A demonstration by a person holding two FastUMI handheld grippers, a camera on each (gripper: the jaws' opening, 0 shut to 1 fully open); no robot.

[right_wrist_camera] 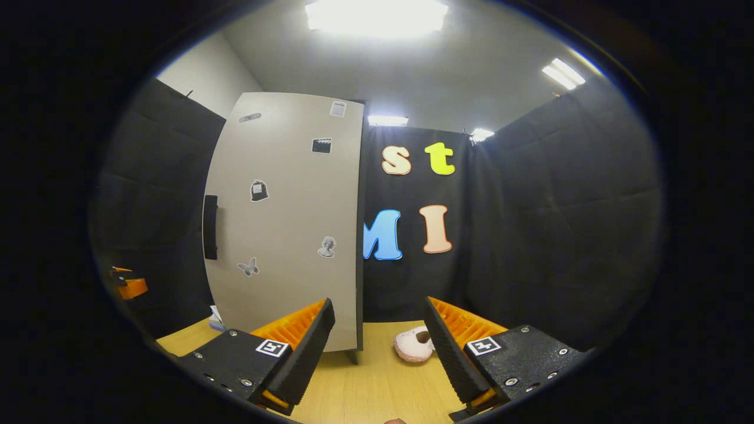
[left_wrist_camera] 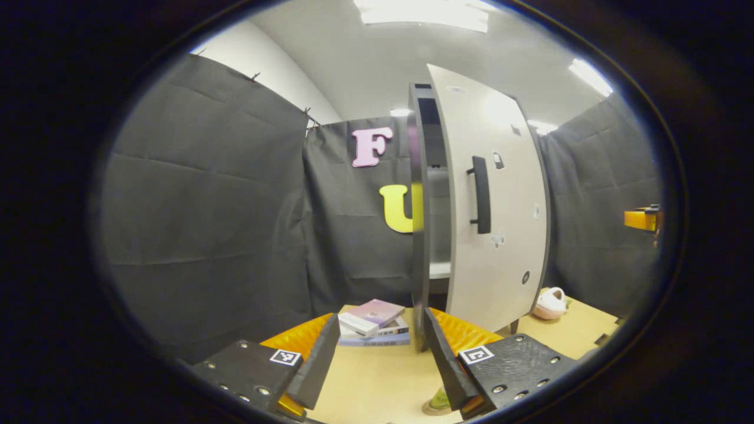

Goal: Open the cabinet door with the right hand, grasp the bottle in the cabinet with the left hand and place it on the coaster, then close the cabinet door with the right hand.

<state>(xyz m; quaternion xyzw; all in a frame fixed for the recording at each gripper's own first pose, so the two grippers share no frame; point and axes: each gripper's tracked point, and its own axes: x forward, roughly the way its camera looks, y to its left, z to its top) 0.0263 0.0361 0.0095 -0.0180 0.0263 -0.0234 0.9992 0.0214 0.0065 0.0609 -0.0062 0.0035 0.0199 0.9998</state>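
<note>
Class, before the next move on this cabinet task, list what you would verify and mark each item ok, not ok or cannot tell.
1. Cabinet door ajar, gap at its handle side: ok.
2. Door handle free to grasp: ok.
3. Right tool open and empty: ok.
4. Left tool open and empty: ok.
5. Bottle's spot behind the door: cannot tell.
</note>
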